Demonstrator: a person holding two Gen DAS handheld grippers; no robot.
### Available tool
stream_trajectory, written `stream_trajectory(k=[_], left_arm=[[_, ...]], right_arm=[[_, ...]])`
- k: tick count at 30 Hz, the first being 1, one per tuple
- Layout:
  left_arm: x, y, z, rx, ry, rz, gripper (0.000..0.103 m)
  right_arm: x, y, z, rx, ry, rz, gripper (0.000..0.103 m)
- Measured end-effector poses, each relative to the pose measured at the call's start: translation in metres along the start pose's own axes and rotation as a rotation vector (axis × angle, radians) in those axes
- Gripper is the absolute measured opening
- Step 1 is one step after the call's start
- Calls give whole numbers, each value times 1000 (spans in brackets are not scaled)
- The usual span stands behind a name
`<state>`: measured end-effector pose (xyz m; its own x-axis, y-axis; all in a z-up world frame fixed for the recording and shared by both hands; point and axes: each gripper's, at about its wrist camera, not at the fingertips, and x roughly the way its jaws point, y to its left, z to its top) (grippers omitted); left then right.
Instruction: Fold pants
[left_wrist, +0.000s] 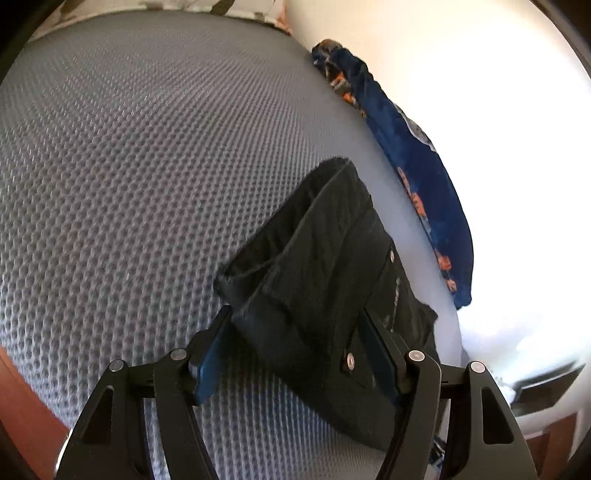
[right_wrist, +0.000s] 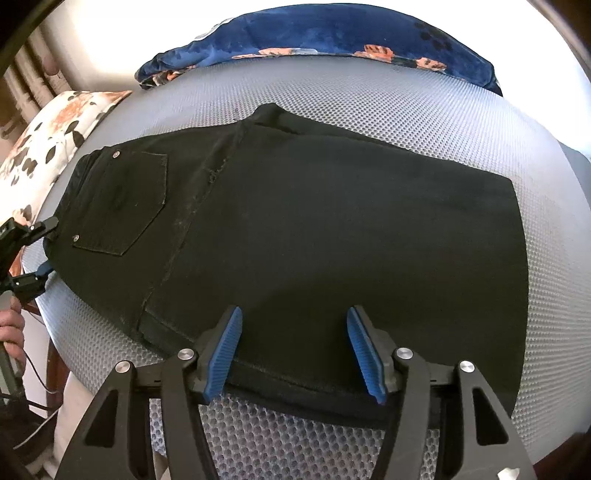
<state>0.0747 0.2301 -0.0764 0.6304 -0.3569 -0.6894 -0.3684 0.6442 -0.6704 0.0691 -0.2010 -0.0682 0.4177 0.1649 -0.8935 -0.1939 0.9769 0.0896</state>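
Note:
Black pants (right_wrist: 295, 229) lie folded flat on a grey mesh mattress (right_wrist: 480, 122), back pocket up at the left. My right gripper (right_wrist: 294, 350) is open, its blue pads (right_wrist: 225, 350) standing over the near edge of the pants. In the left wrist view the waistband end of the pants (left_wrist: 317, 266) sits between the open jaws of my left gripper (left_wrist: 297, 354), the fabric raised and bunched. The left gripper also shows in the right wrist view (right_wrist: 46, 247) at the waistband edge, jaws apart.
A dark blue floral blanket (right_wrist: 332, 33) lies bunched along the far edge of the mattress, also in the left wrist view (left_wrist: 417, 155). A white floral pillow (right_wrist: 55, 129) sits at the left. The grey mattress (left_wrist: 129, 147) stretches wide to the left. A hand (right_wrist: 11, 332) holds the left gripper.

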Motion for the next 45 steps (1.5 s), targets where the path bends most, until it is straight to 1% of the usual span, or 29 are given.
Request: stream_trajectory(k=[1,4,8,11,13,14,15,17,19,20,21,22,24,26,29,31,37,41,45], left_arm=[[2,-2,2,5,-9,0,72],[7,-4,6,13,-39,-16,78],[14,-8,13,22,-77,-11,79],[18,-14,15,50,-81,5,79],[22,-16,14,66,-62,-8,76],[22,-19,12,79,-67,-1,74],[23,-19,12,84,-58,-2,66],[25,-18,10,81,-61,3,59],[25,-13,10,76,-62,1,42],[24,-10,10,68,-57,3,41],[21,-7,10,61,-56,-2,36],[19,-9,11,62,-65,-8,28],[11,-14,10,84,-77,-4,26],[6,-25,9,115,-95,28,25],[0,-46,7,180,-113,53,24],[-5,-63,6,232,-120,57,24],[-13,-104,2,324,-128,14,24],[-17,-129,-5,397,-124,-21,24],[-16,-152,-12,439,-110,-53,24]], right_arm=[[1,0,0,1,2,1,58],[2,1,0,-1,2,-1,61],[4,4,-2,-8,-2,-3,64],[4,5,-2,-9,-7,-3,67],[5,6,-3,-8,-11,-5,69],[5,6,-4,-7,-13,-3,69],[5,6,-4,-5,-13,-3,69],[5,6,-4,-4,-13,0,70],[5,6,-3,-2,-14,3,71],[5,6,-3,-3,-14,2,71],[5,6,-3,-5,-15,1,71],[5,7,-3,-6,-15,0,71],[5,7,-4,-1,-16,1,72],[5,6,-3,0,-14,5,72],[5,4,-2,6,-9,15,72],[4,1,1,13,-6,23,72],[0,-11,2,68,-8,45,72],[-9,-24,1,121,-32,66,72],[-18,-34,0,150,-52,75,72]])
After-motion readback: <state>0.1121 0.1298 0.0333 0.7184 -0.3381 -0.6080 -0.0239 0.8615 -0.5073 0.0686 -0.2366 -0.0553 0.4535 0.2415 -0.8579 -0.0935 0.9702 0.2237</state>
